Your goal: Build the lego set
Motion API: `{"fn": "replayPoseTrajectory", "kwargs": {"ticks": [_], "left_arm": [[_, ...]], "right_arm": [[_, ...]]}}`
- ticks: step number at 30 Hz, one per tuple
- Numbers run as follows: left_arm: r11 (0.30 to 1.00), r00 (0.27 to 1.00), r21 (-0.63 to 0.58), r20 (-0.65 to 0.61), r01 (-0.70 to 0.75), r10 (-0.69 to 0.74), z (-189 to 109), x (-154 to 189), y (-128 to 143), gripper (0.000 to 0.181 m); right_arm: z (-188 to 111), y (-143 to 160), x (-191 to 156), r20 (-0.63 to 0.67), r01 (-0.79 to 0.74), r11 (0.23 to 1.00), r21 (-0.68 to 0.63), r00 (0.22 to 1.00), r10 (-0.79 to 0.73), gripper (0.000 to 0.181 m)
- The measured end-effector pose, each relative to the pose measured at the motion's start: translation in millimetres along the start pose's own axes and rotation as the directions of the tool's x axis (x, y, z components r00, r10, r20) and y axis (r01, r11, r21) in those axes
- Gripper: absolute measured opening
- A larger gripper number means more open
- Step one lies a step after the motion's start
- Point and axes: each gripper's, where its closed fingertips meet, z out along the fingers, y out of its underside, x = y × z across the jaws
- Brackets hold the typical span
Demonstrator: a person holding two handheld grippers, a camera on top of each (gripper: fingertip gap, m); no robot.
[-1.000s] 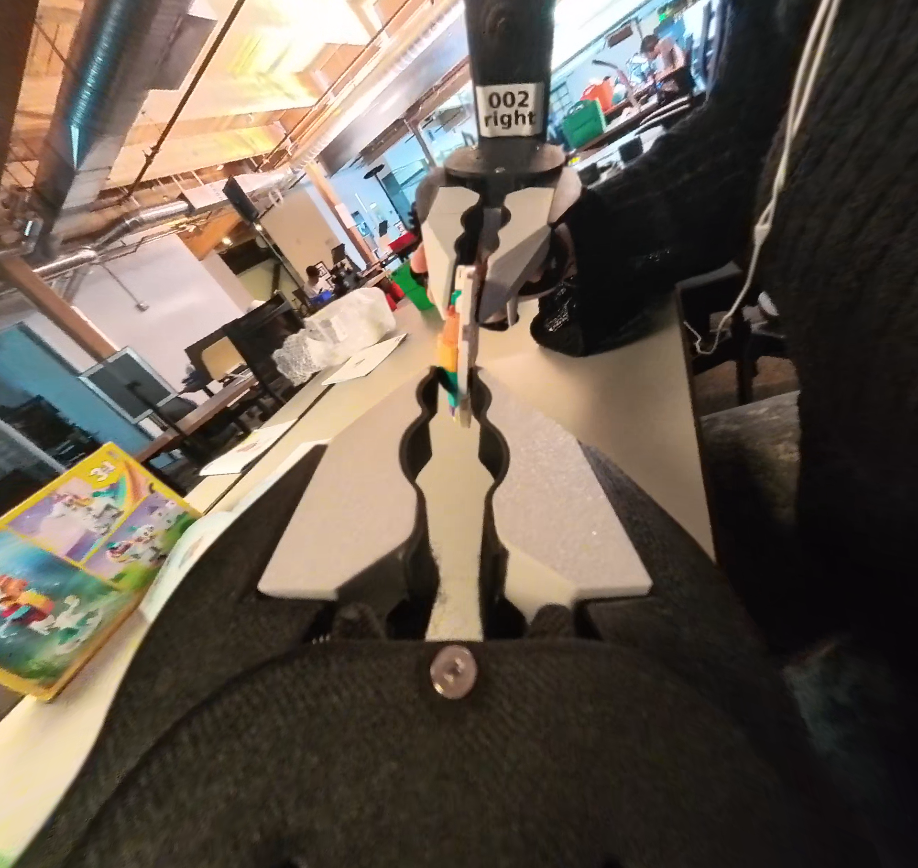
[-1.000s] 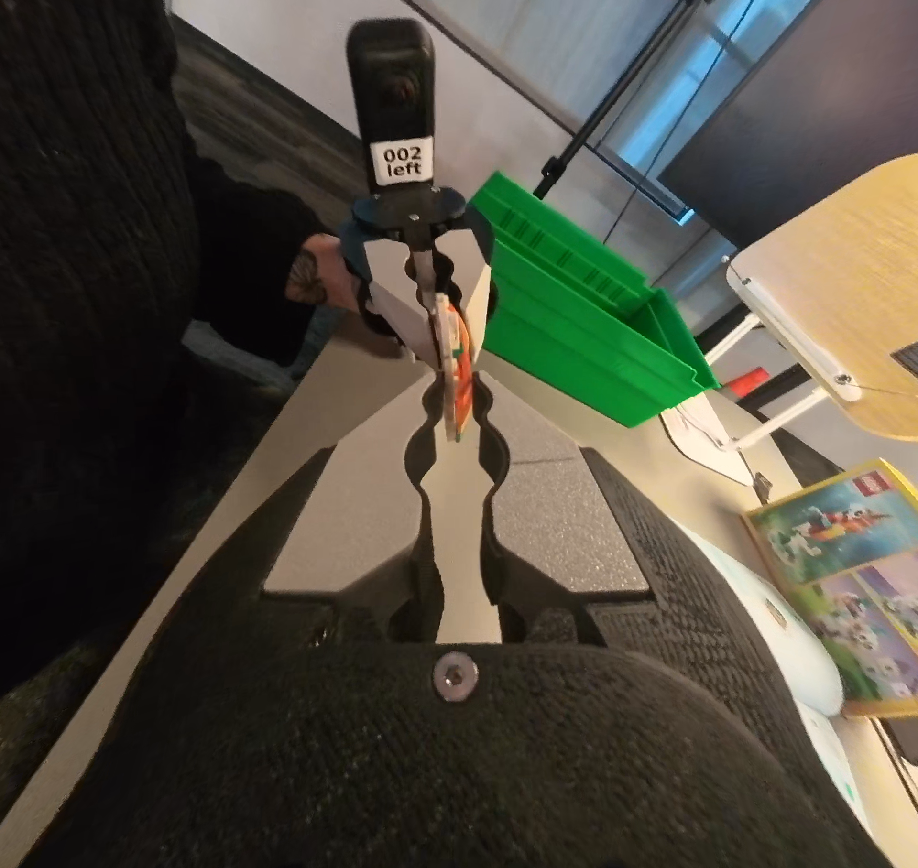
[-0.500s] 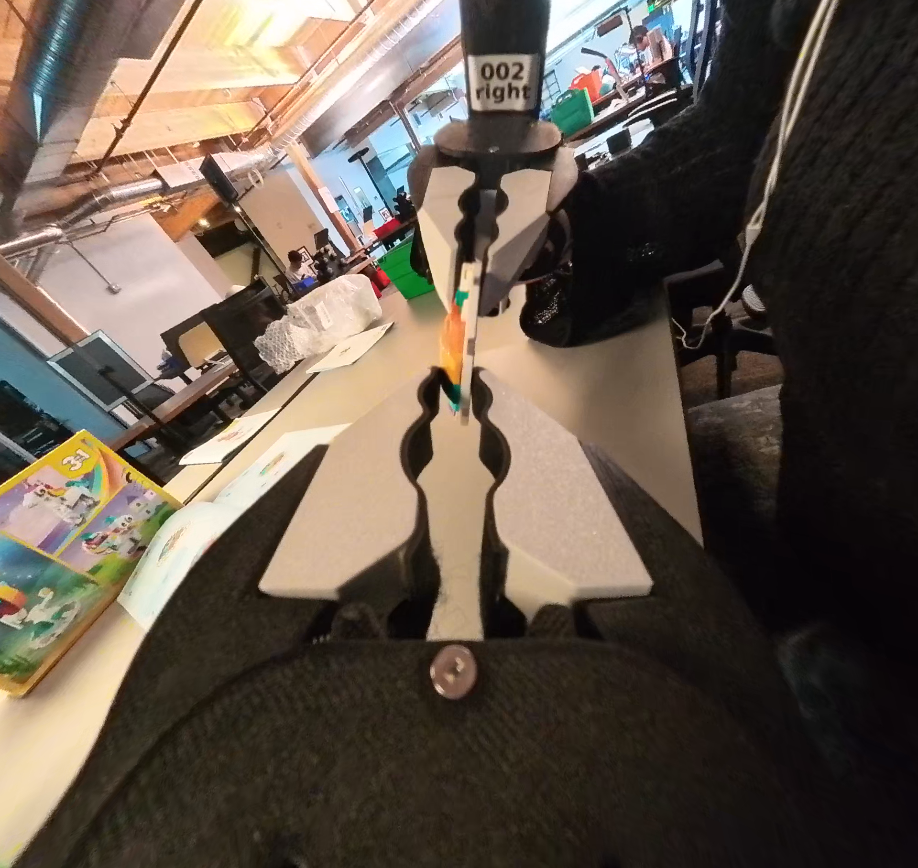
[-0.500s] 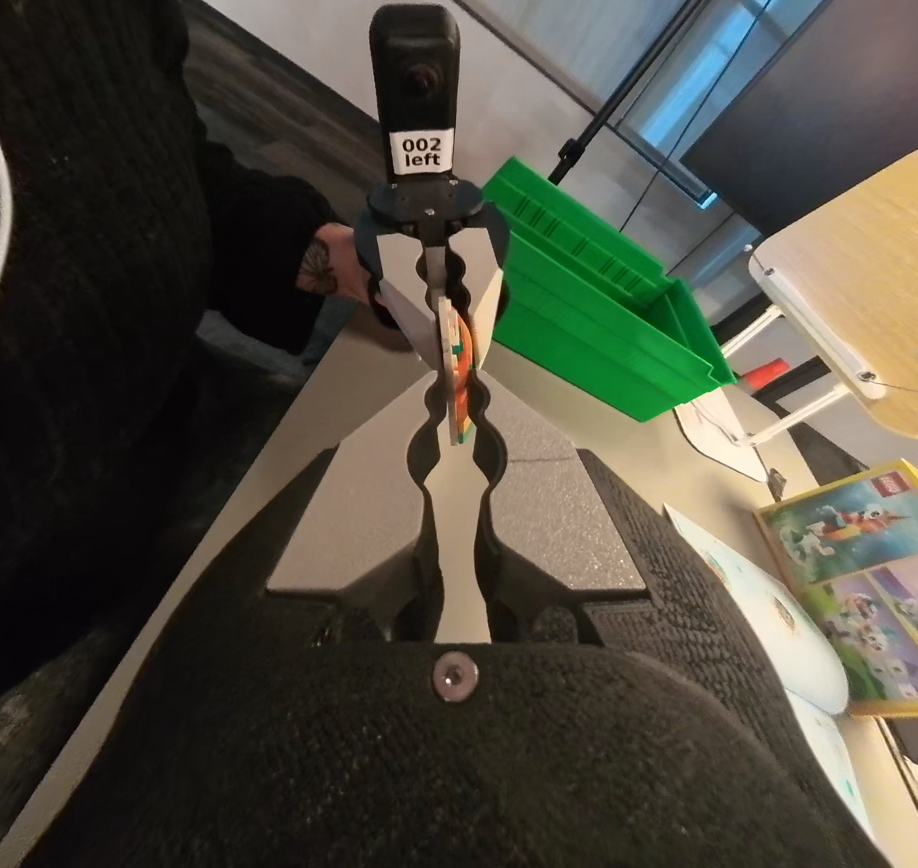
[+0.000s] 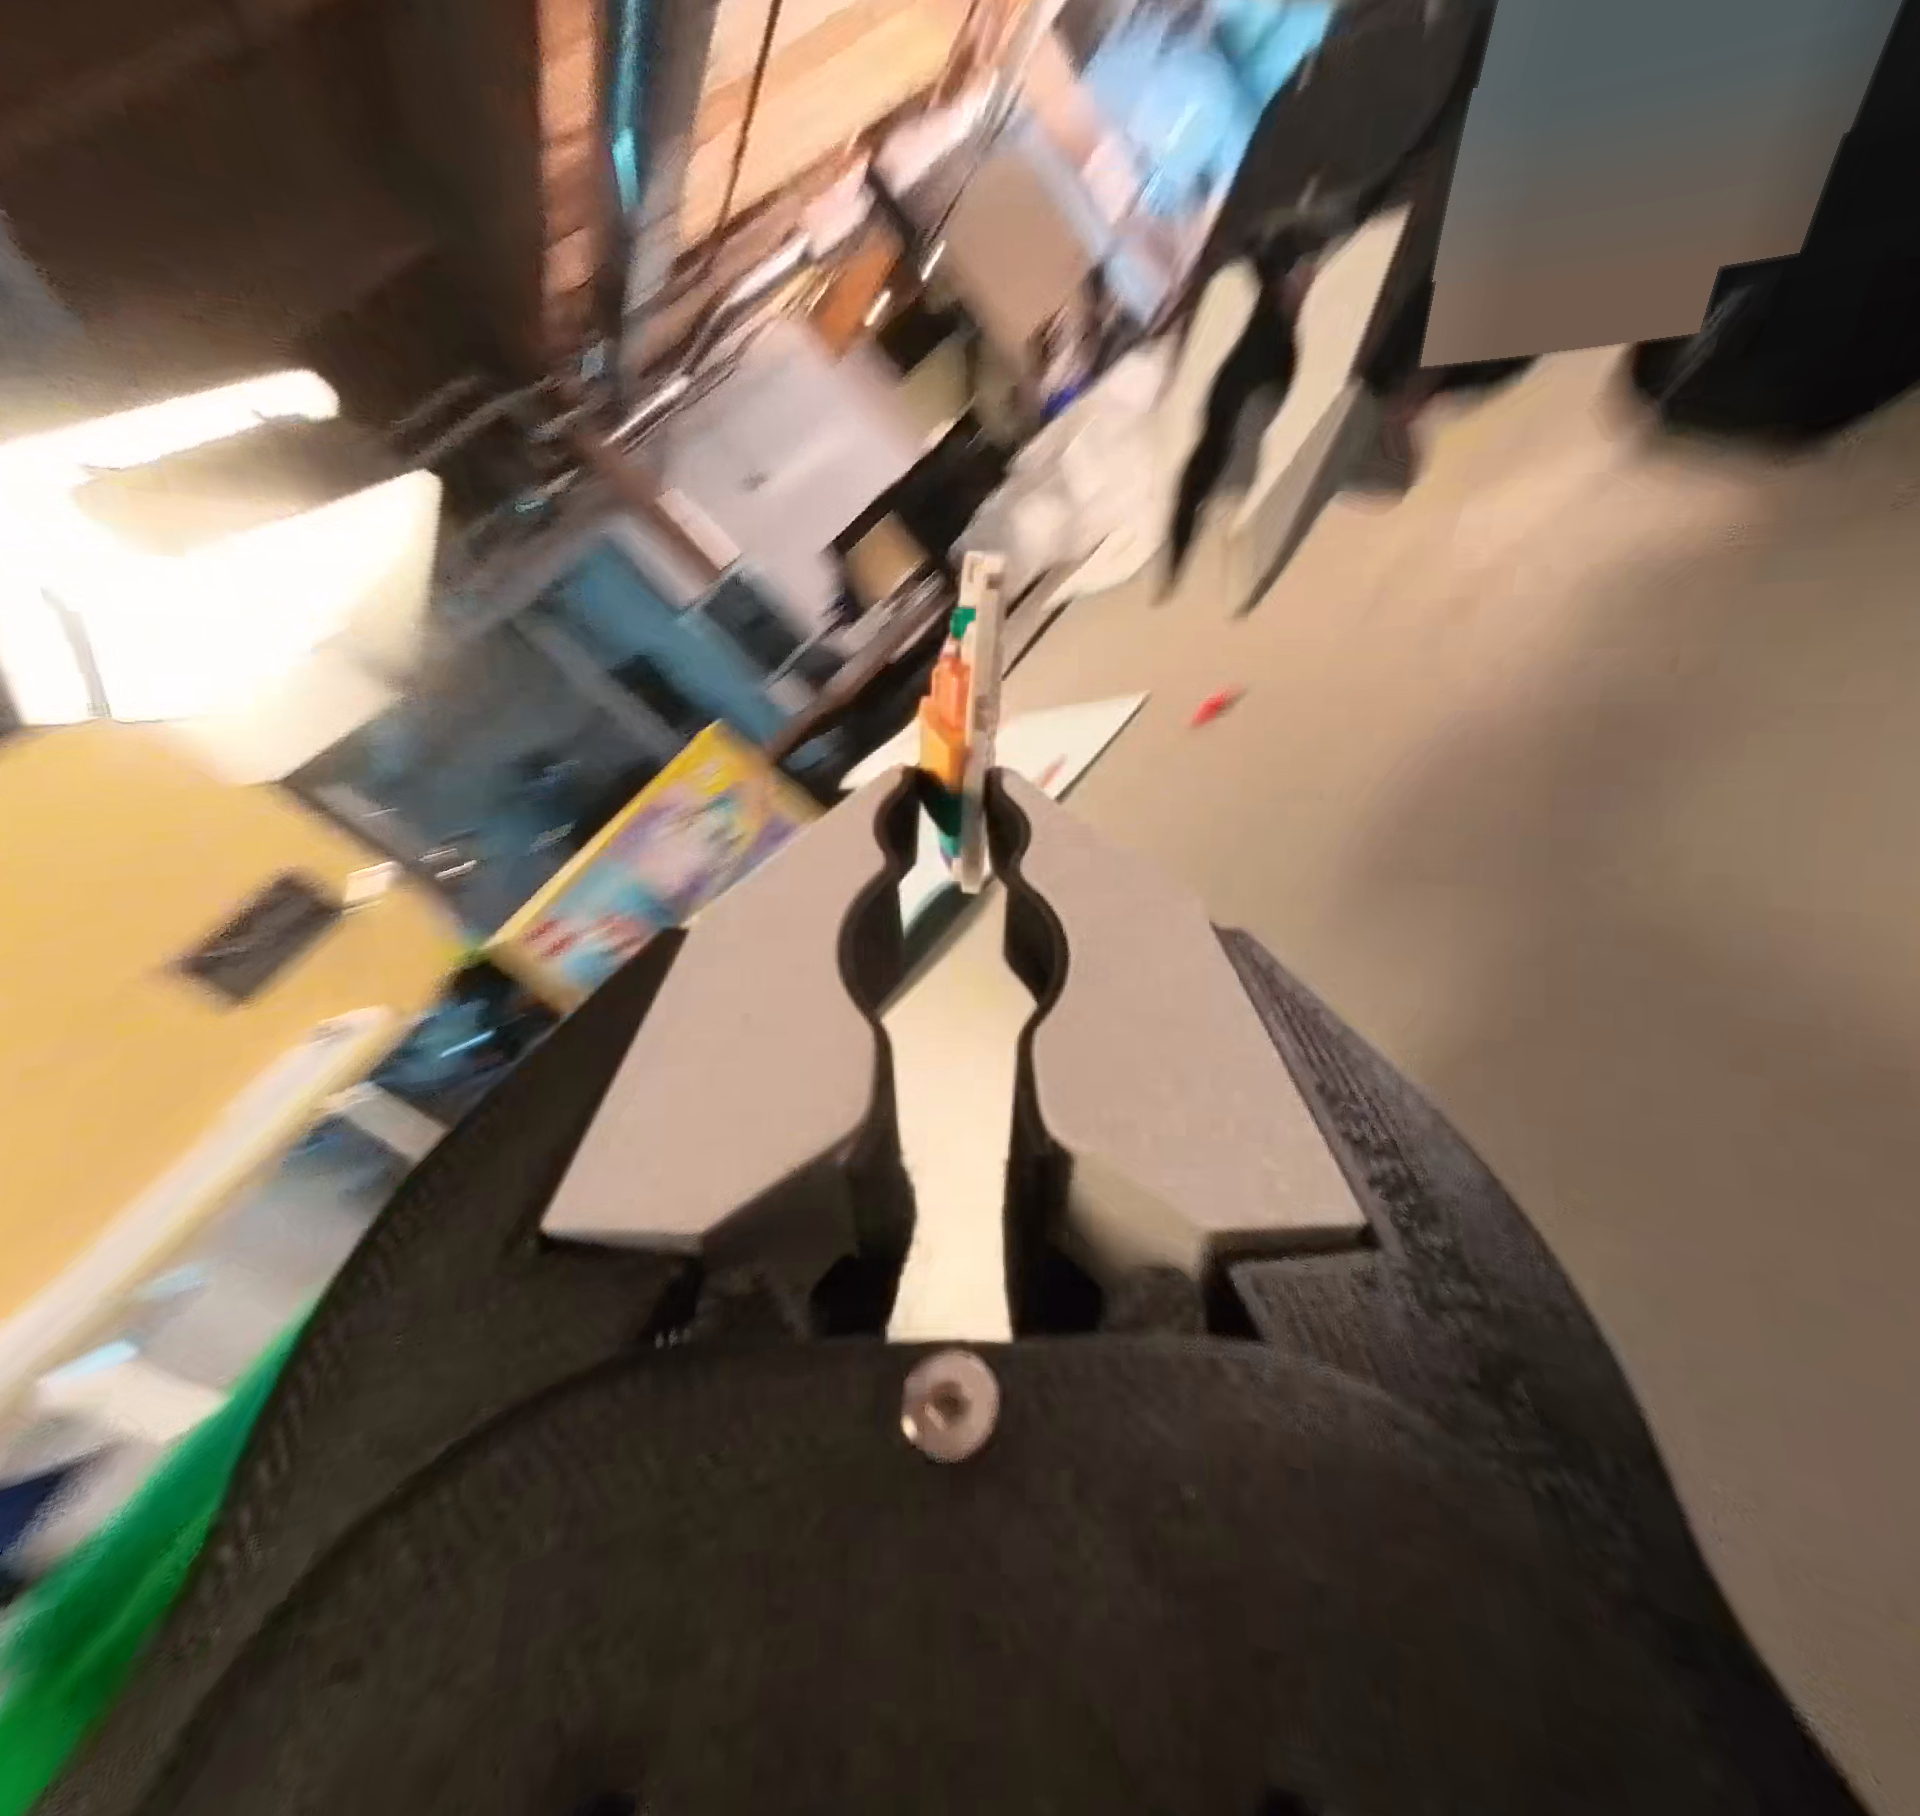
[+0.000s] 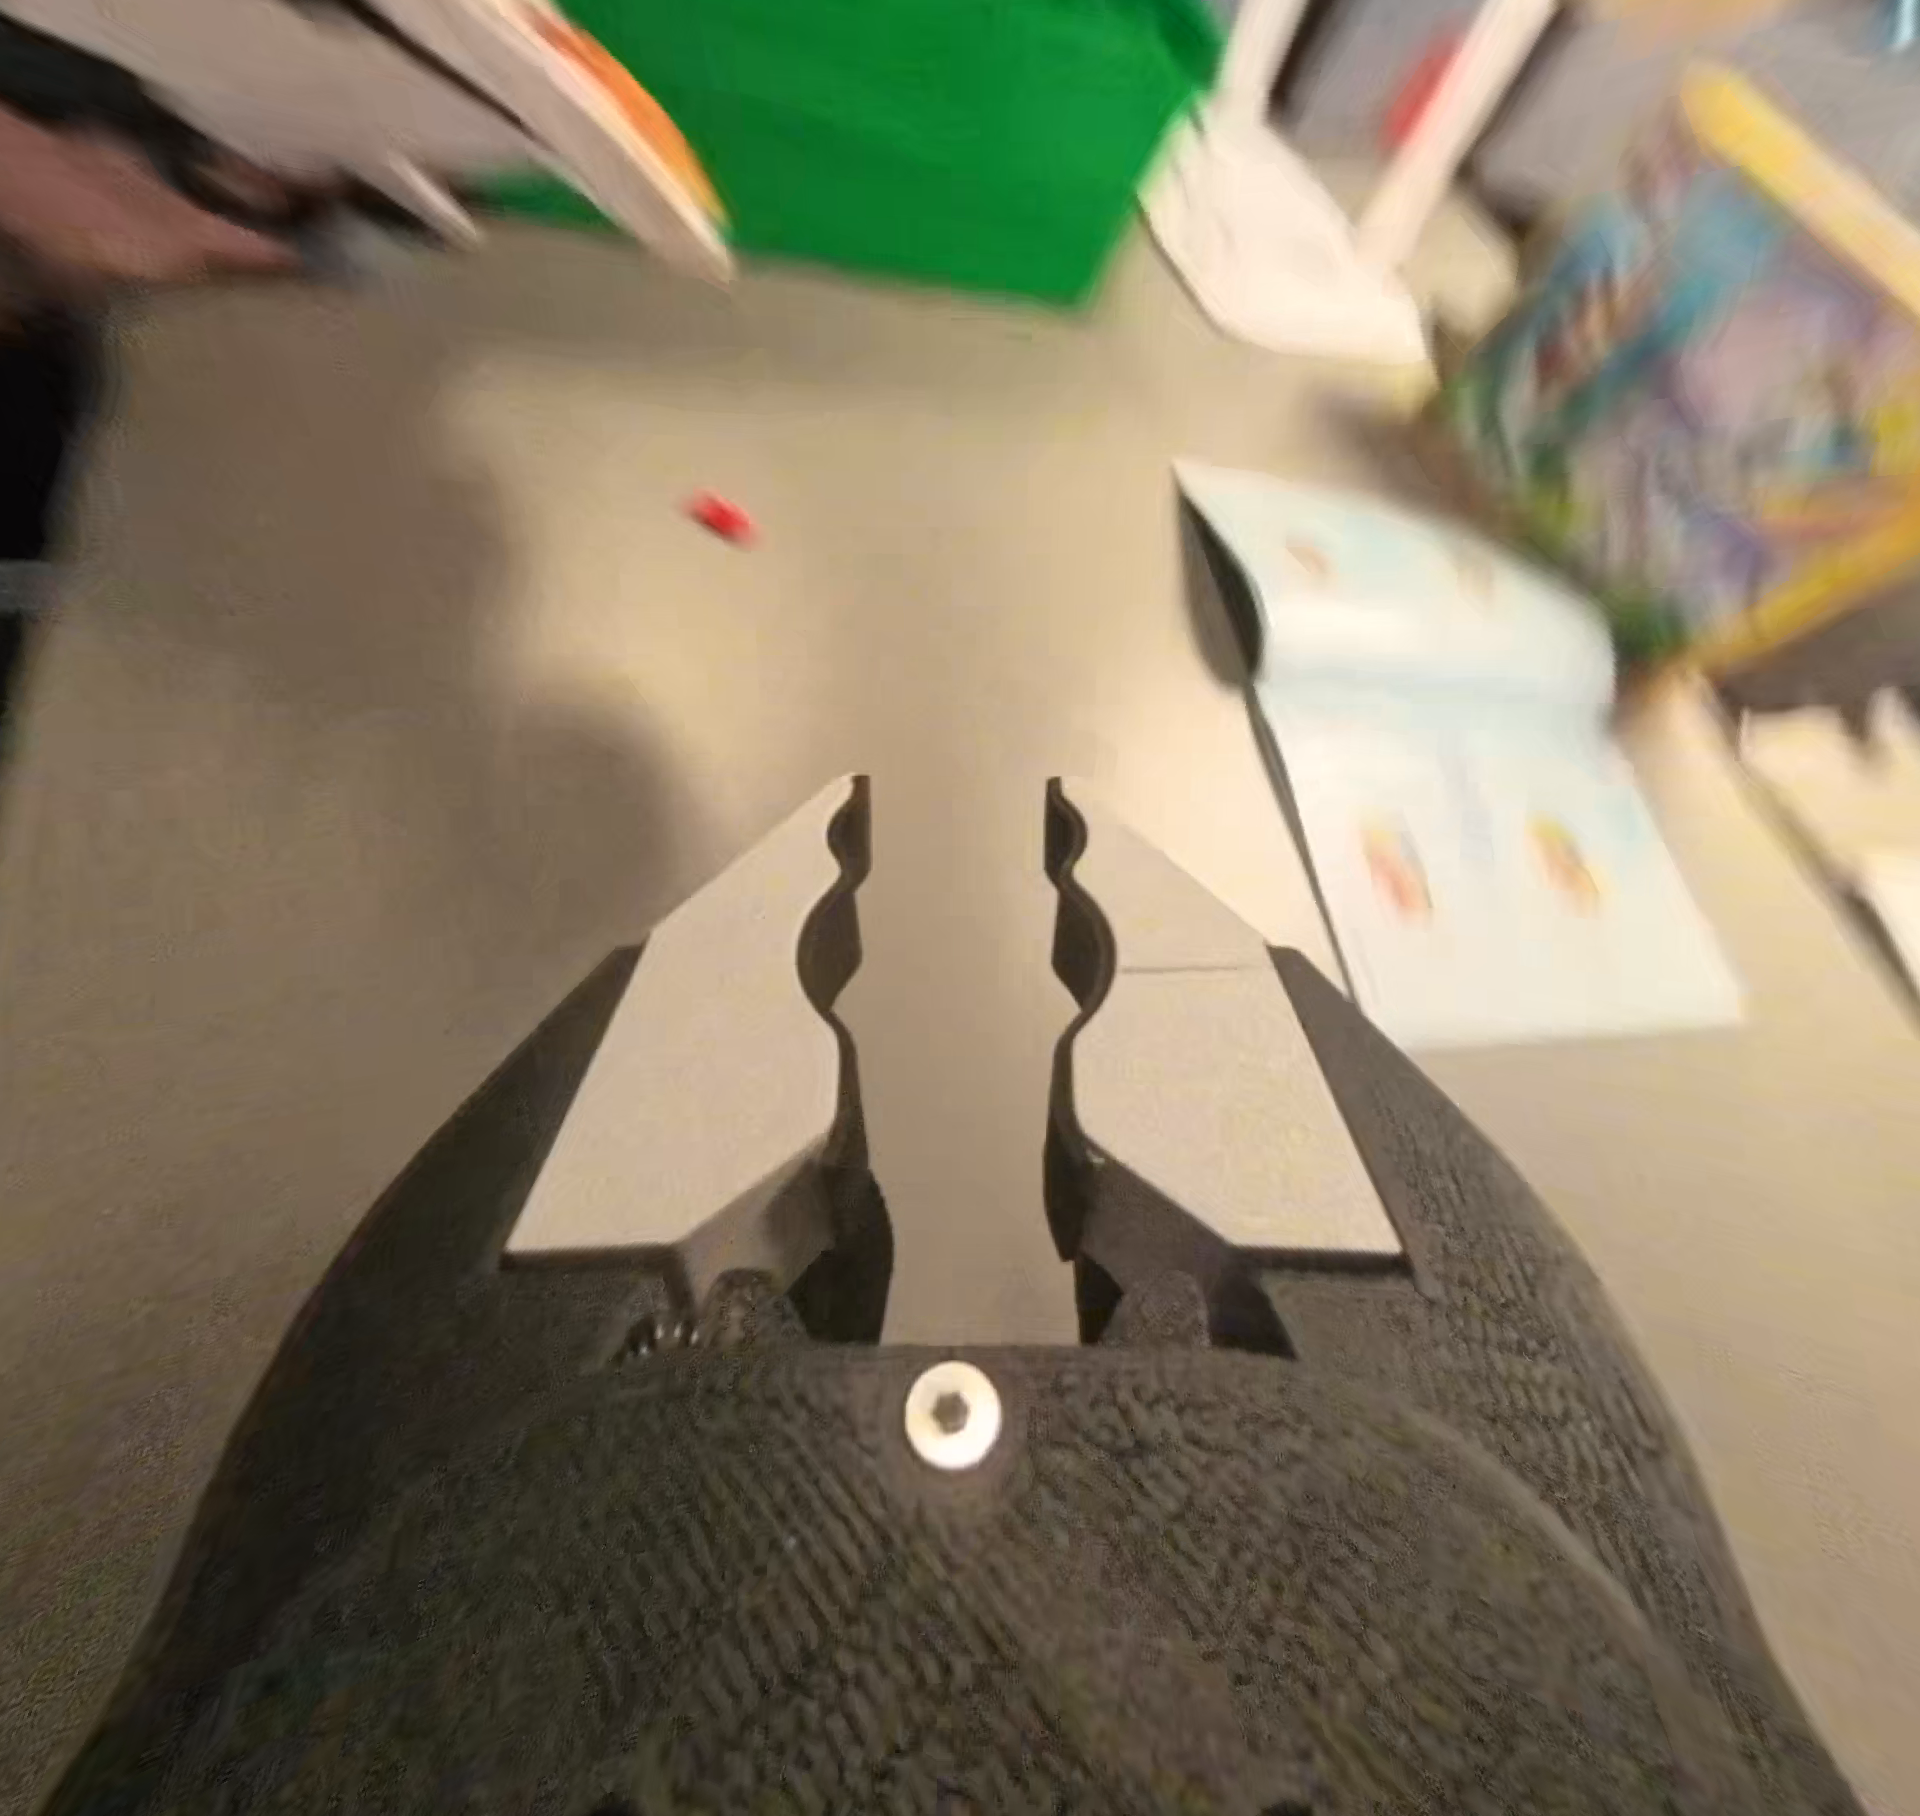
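Blurred office clutter is surrounding the beige surface (image 6: 935,623); left tongs (image 5: 954,798) are pinching the flat lego assembly (image 5: 966,727) upright, right tongs (image 6: 954,790) are hovering spread near a red piece (image 6: 720,517).

Our two grippers, apart over the table

Our left gripper (image 5: 956,810) has its fingertips pinched nearly together around something thin; our right gripper (image 6: 954,800) holds its jaws parted, nothing between, angled down toward the table.
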Motion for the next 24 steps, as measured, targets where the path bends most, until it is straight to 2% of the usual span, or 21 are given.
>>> {"fn": "replayPoseTrajectory", "kwargs": {"ticks": [1,3,7,15,24], "left_arm": [[0.997,0.997,-0.048,0.038,-0.059,0.061,-1.3,-3.9,6.6,0.012],[0.988,0.991,-0.098,0.051,-0.121,0.126,-1.7,-3.9,14.3,0.012],[0.981,0.988,-0.123,0.021,-0.149,0.153,4.0,2.6,19.1,0.012],[0.957,0.973,-0.179,-0.070,-0.228,0.219,13.7,21.6,30.6,0.012],[0.964,0.979,-0.173,-0.074,-0.202,0.192,15.0,21.5,30.4,0.011]], "right_arm": [[0.4,21.8,11.9,-0.024,-0.075,0.993,-0.088,0.997,0.073,0.032],[2.1,51.6,25.3,-0.062,-0.204,0.963,-0.174,0.979,0.196,0.028],[11.2,72.3,39.9,-0.122,-0.358,0.916,-0.180,0.932,0.341,0.021],[22.8,81.2,51.5,-0.173,-0.438,0.879,-0.190,0.896,0.409,0.012],[25.5,82.1,57.1,-0.204,-0.450,0.872,-0.192,0.887,0.413,0.007]]}}
